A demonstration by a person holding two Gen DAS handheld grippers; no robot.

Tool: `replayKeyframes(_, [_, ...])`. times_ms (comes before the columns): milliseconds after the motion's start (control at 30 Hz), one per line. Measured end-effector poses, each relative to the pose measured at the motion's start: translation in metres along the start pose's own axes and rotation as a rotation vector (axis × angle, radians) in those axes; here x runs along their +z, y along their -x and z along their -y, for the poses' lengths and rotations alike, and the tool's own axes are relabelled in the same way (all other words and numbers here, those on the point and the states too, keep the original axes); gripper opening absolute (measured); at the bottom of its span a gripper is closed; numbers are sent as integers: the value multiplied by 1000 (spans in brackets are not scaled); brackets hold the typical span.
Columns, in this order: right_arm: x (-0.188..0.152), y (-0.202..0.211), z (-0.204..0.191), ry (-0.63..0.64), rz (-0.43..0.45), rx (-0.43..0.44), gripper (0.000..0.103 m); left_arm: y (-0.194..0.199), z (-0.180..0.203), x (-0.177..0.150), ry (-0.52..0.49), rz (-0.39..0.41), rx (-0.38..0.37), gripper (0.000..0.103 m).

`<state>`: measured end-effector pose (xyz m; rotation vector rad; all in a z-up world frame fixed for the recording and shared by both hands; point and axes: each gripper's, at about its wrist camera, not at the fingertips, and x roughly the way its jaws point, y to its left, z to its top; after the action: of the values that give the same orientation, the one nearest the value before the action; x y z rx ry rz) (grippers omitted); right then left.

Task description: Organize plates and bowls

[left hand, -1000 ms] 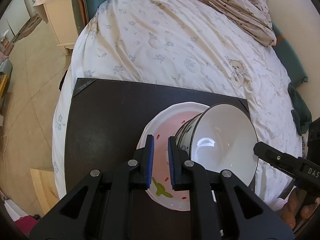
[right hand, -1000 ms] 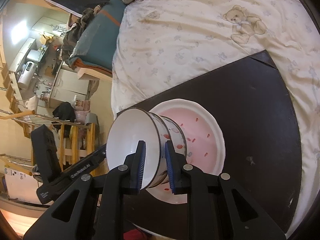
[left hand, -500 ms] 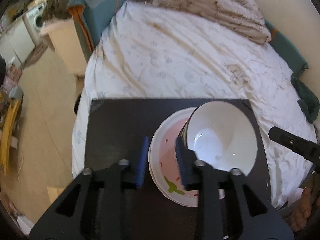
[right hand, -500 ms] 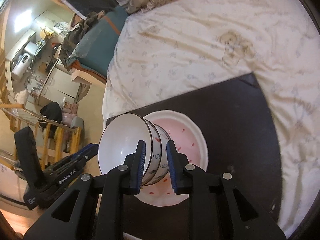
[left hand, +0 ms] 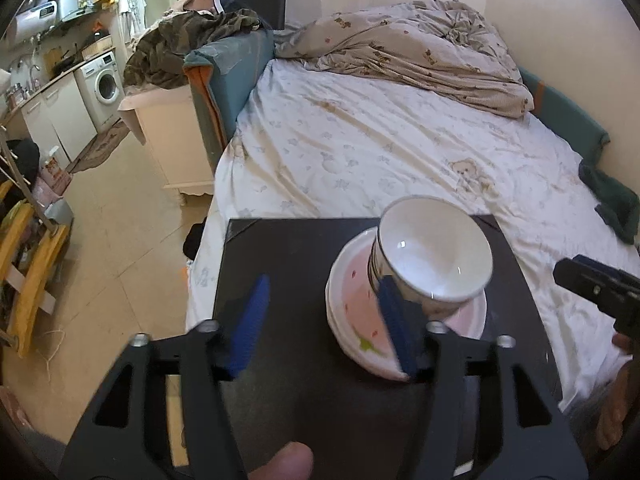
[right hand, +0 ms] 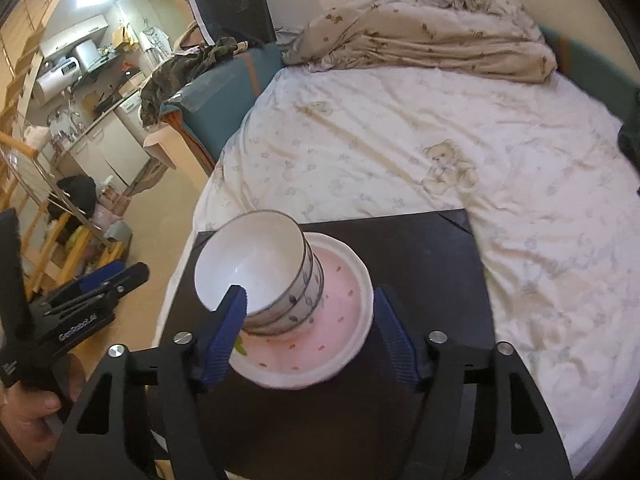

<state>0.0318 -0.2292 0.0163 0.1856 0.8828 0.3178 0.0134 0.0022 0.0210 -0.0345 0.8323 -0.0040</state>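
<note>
A dark brown, square-cornered board serves as the surface (left hand: 280,264), lying on the foot of a bed with a pale printed sheet (left hand: 380,148); a crumpled beige duvet (left hand: 404,48) is heaped at the bed's far end. Beyond the bed's left side is a tan tiled floor (left hand: 132,208) and a kitchen corner with a white front-loading washing machine (left hand: 105,85).

On the surface stands a white scalloped plate with a pink centre (right hand: 340,320). A stack of white patterned bowls (right hand: 260,276) rests on it, tipped over so the open mouth faces sideways.

The left wrist view alone shows the washing machine and a fingertip at the bottom edge; the right wrist view alone shows the printed bear on the sheet clearly and the left tool from outside, held in a hand.

The left tool (left hand: 324,324) has just been opening; its blue pads stand apart, nothing between them but bare surface and the plate's near edge, with the bowls up and to the right. The right tool (right hand: 310,336) has also just been opening; its pads are spread wide above the plate and bowls, pressing on neither.
</note>
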Motion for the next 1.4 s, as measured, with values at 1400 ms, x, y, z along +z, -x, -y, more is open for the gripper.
replayKeyframes(1400, [-83, 18, -17, 71, 99, -156, 103, 27, 7, -68, 34, 9, 46, 103])
